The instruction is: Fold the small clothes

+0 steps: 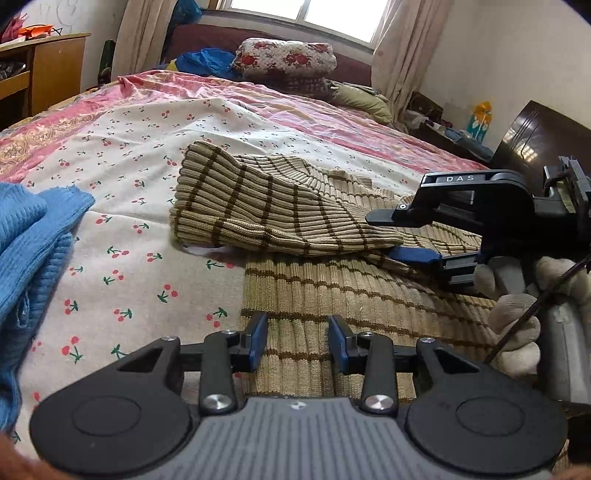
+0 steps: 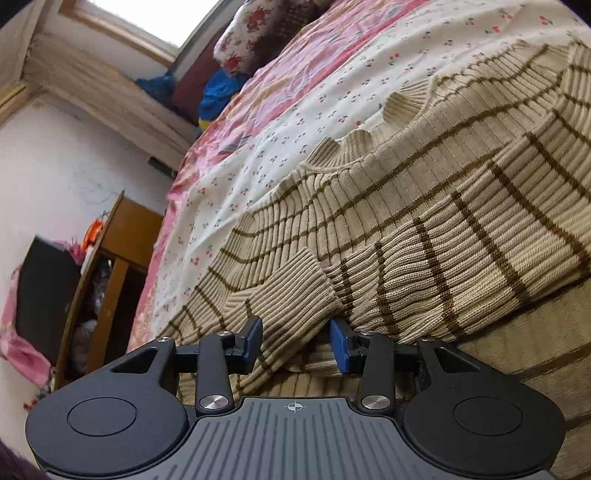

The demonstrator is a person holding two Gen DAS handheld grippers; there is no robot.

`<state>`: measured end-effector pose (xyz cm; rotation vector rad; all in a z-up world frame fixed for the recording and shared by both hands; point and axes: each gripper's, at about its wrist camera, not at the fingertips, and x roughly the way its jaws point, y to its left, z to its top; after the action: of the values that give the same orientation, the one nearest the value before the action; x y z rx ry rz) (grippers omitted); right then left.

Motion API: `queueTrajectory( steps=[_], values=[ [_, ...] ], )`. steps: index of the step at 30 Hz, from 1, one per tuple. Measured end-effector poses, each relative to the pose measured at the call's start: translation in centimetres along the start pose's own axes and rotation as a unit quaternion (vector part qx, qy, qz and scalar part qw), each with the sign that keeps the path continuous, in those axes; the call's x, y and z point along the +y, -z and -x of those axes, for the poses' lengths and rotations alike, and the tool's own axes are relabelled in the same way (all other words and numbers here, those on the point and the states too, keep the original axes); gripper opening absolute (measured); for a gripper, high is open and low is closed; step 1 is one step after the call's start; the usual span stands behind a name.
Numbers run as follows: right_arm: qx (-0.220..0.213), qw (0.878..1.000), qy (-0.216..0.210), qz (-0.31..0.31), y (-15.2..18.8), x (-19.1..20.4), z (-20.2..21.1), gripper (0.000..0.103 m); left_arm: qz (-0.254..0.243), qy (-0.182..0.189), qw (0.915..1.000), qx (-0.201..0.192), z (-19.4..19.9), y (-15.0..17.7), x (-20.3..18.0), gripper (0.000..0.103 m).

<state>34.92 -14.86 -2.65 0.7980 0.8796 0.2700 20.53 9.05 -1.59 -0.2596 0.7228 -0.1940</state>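
Ribbed knit sweater [image 1: 295,229] — soft, floppy; take it by the cuff [image 2: 295,284] — both jaws apart, gripping nothing.

Bright window [image 1: 306,14] with pale curtains [image 1: 406,48], white walls [image 1: 517,55] — wooden cabinet [image 1: 48,70], dark headboard [image 1: 535,136]

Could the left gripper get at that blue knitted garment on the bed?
Probably yes. The blue knitted garment lies uncovered on the cherry-print sheet, off to the side of the left gripper, whose open jaws hold nothing.
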Motion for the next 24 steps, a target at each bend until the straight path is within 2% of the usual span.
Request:
queueTrajectory(
  steps=[1,3,6,12,16,19,21,24],
  values=[
    [-0.006,1.000,-0.001,-0.004,0.0,0.0,0.0,0.038,0.000,0.000,1.0000,-0.001,0.0,0.0,-0.1,0.043],
    [-0.013,1.000,0.001,-0.004,-0.1,0.1,0.0,0.020,-0.001,-0.001,1.0000,-0.002,0.1,0.1,-0.1,0.043],
    [-0.023,1.000,-0.006,0.001,-0.6,0.5,0.4,0.007,0.000,0.000,1.0000,-0.003,0.1,0.1,-0.1,0.043],
    [-0.075,0.995,-0.037,0.045,-2.5,2.8,4.9,0.006,-0.001,0.003,1.0000,-0.005,0.3,0.1,-0.1,0.045],
    [-0.116,0.990,-0.040,0.067,-3.7,2.4,9.5,0.006,-0.005,0.005,0.9999,-0.008,0.4,0.1,-0.3,0.048],
    [-0.145,0.986,-0.014,0.080,-4.3,0.6,12.8,0.006,-0.014,0.001,0.9999,-0.007,0.3,0.1,-0.6,0.050],
    [-0.164,0.982,0.023,0.089,-4.5,-1.3,14.3,0.006,-0.020,-0.003,0.9998,-0.006,0.1,0.1,-1.1,0.051],
    [-0.157,0.983,0.059,0.070,-5.0,-4.6,14.4,0.006,-0.029,-0.013,0.9995,-0.009,0.1,-0.4,-2.0,0.052]
  ],
)
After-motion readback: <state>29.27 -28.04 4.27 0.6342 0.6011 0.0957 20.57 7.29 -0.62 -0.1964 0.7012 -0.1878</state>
